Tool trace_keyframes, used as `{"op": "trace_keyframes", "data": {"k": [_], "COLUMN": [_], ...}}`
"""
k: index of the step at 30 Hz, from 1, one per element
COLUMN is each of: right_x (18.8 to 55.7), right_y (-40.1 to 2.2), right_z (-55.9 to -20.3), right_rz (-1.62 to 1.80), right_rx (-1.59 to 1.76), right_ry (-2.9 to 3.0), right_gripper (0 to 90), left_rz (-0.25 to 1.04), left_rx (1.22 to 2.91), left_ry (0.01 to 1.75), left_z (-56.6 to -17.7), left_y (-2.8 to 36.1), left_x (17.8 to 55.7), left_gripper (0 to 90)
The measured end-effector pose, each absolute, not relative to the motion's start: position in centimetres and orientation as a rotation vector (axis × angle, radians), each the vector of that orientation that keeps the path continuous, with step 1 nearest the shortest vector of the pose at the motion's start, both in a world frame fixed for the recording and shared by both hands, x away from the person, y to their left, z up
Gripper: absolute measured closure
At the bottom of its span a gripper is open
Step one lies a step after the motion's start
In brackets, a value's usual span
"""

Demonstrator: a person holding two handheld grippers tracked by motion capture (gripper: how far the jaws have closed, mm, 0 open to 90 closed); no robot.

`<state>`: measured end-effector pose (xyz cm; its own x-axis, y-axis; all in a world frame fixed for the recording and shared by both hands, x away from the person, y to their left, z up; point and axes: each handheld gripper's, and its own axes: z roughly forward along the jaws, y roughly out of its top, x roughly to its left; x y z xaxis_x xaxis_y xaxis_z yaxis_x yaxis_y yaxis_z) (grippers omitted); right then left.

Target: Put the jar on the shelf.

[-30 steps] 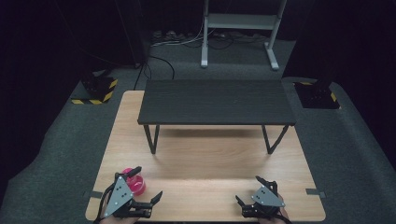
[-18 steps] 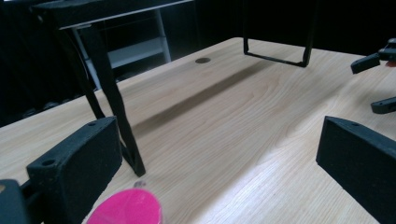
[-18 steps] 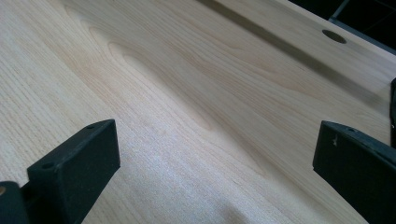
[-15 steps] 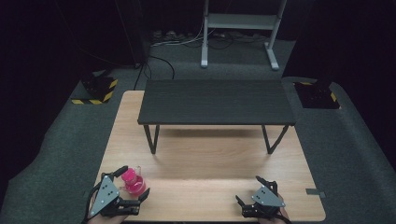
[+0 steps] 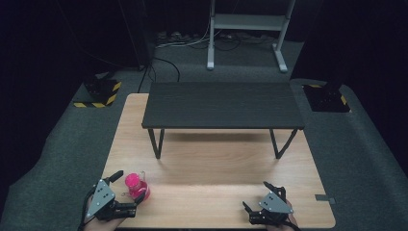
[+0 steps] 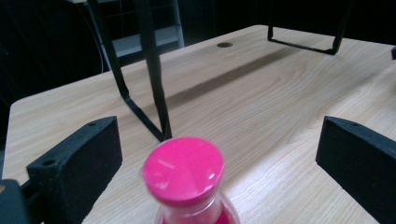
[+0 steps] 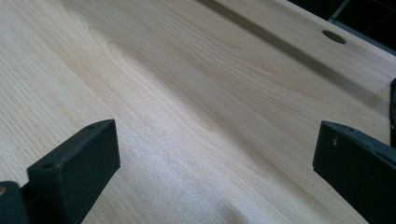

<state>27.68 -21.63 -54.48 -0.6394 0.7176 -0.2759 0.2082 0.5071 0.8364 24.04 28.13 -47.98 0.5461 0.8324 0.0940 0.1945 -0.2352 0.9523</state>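
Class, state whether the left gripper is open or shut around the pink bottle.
Open. In the left gripper view, the left gripper has its jaws spread wide on either side of the pink bottle, with clear gaps, not touching it.

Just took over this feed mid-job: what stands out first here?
The bright pink bottle at the wooden table's near left edge, standing between the open jaws of the left claw. Behind it, a dark bench spans the table's far half. The right claw sits open over bare wood, near right.
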Motion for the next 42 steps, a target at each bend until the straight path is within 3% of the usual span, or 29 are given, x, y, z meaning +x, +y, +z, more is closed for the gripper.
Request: {"op": "trace_keyframes", "data": {"k": [9, 28, 42], "right_x": [27.7, 27.7, 27.7], "right_y": [-21.6, -21.7, -21.7], "right_z": [-54.5, -54.5, -54.5], "right_rz": [1.07, 1.073, 1.073], "right_rx": [0.752, 0.751, 0.752], "right_ry": [2.133, 2.132, 2.131], "right_gripper": [0.4, 0.4, 0.4], "left_rz": [0.749, 0.744, 0.76], "left_rx": [1.714, 1.663, 1.646], "left_ry": [0.893, 0.954, 0.948], "left_z": [-49.0, -50.4, -50.8], "left_y": [29.0, 29.1, 29.0], "left_x": [24.2, 24.4, 24.6], "left_gripper": [5.3, 34.8, 47.0]}}
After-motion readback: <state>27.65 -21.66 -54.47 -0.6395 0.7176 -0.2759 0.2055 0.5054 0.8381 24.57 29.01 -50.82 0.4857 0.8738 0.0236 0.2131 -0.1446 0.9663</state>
